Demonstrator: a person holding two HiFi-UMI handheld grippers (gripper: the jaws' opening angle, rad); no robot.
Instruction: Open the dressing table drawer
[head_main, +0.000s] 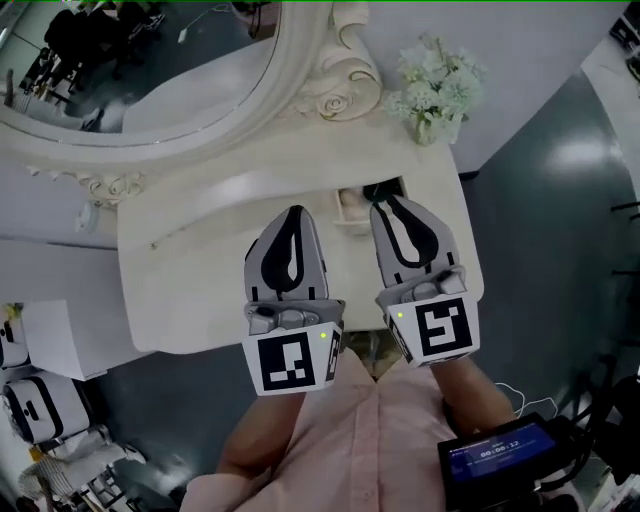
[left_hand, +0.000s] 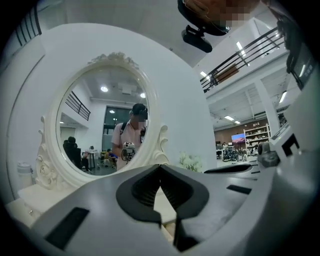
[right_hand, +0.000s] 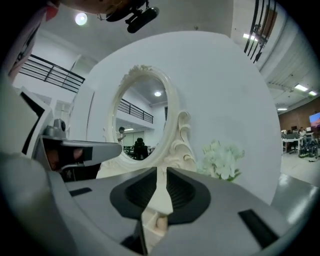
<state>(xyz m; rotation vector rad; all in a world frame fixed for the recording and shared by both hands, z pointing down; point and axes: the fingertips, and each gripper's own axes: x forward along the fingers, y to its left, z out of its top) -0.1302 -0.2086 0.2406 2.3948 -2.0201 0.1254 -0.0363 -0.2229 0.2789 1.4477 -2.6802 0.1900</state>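
Observation:
The cream dressing table (head_main: 200, 290) stands below me, with an oval mirror (head_main: 292, 80) behind it. At the raised back ledge a small drawer (head_main: 352, 208) looks pulled out a little, with a pale knob-like part in it. Both grippers hover side by side above the table top and point at the mirror. The tips of my left gripper (head_main: 294, 211) (left_hand: 160, 166) meet and hold nothing. My right gripper (head_main: 383, 203) (right_hand: 162, 170) has a narrow gap between its jaws, also with nothing in it, and its tips are right beside the drawer.
A bunch of white flowers (head_main: 435, 85) (right_hand: 222, 160) stands at the table's back right corner. White equipment (head_main: 40, 400) sits on the floor at the left. A device with a blue screen (head_main: 495, 455) hangs by my right side. Grey floor lies to the right.

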